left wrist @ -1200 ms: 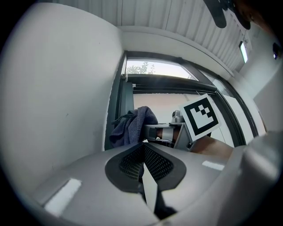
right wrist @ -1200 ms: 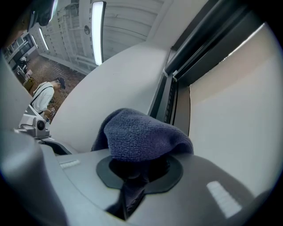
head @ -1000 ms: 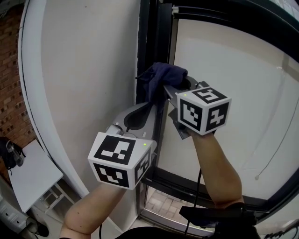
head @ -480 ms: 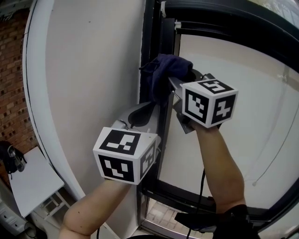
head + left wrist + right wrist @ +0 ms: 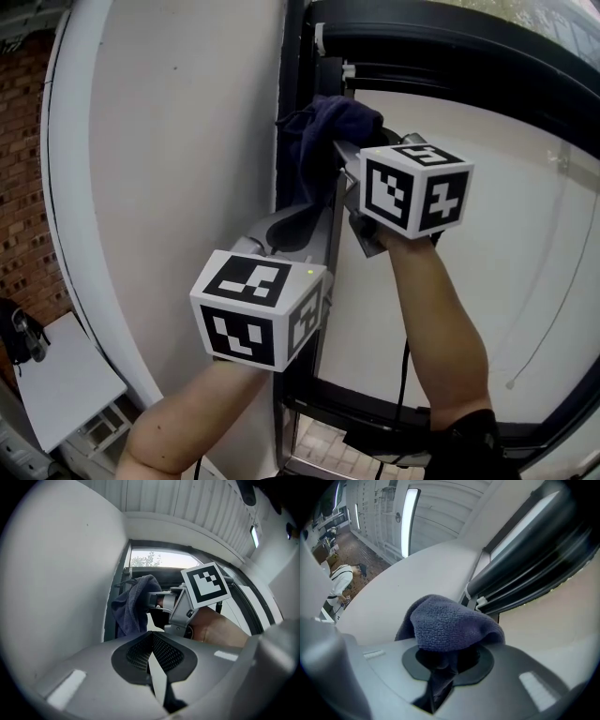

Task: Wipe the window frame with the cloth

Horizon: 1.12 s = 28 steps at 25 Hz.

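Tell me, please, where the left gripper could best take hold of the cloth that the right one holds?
Probably the loose fold of the cloth hanging down beside the right gripper, against the window frame. The bunched top is pinched there, while this tail droops free, so the left gripper, now shut, should open and come from below.

Cloth (image 5: 450, 625): dark blue, nubby, matt, microfibre-looking pile. Window frame (image 5: 422, 45): black, smooth, slight sheen, metal-looking. Wall (image 5: 169, 187): white, matt, smooth. Left tool (image 5: 153, 651): grey matt plastic shell with black mesh-textured pads.
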Each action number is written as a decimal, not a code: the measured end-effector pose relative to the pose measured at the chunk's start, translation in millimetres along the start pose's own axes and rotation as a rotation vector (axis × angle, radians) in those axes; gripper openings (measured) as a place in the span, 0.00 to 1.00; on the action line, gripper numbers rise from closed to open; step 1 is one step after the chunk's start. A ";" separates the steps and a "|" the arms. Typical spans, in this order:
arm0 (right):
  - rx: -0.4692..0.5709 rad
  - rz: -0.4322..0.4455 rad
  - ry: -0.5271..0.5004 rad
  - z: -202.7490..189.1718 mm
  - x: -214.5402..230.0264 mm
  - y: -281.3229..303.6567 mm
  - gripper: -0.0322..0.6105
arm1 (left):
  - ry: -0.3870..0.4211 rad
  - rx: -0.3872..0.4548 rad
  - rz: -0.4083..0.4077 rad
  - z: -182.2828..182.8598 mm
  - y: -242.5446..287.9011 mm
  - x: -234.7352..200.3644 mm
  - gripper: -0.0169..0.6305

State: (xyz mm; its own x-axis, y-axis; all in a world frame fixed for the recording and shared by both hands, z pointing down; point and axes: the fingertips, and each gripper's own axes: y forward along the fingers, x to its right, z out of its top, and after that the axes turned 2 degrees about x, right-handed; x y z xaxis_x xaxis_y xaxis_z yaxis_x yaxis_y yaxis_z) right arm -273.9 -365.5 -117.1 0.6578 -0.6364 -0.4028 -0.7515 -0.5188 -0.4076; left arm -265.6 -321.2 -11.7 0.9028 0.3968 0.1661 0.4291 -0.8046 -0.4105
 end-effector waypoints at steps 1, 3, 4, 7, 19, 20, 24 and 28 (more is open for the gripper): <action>0.004 -0.008 -0.004 3.2 1.9 1.8 0.13 | -0.003 0.003 -0.002 2.5 1.7 -0.3 0.02; 0.015 -0.020 -0.005 9.8 5.7 5.6 0.13 | -0.011 0.011 0.001 6.6 3.9 -1.8 0.02; 0.021 -0.027 -0.005 13.3 7.4 7.6 0.13 | -0.011 0.014 0.003 8.2 4.5 -2.7 0.01; 0.037 -0.044 -0.023 25.0 12.4 13.1 0.13 | -0.003 0.021 0.003 12.7 7.5 -4.7 0.02; 0.073 -0.079 -0.059 52.3 23.4 22.1 0.13 | 0.011 0.044 0.020 32.4 22.7 -14.9 0.02; 0.074 -0.078 -0.060 53.1 23.3 22.2 0.13 | 0.010 0.045 0.022 33.3 23.4 -16.2 0.02; 0.075 -0.078 -0.047 53.2 25.1 24.1 0.13 | 0.015 0.042 0.021 33.6 25.8 -19.1 0.02; 0.089 -0.068 -0.039 55.5 20.8 21.9 0.13 | 0.012 0.050 0.019 35.7 24.9 -17.4 0.02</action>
State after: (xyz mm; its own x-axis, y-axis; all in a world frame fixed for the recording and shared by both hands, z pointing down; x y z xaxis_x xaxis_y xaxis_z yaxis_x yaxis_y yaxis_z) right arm -273.9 -358.3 -180.0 0.7100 -0.5778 -0.4026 -0.6987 -0.5064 -0.5053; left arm -271.6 -332.4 -56.8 0.9113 0.3756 0.1686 0.4099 -0.7888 -0.4581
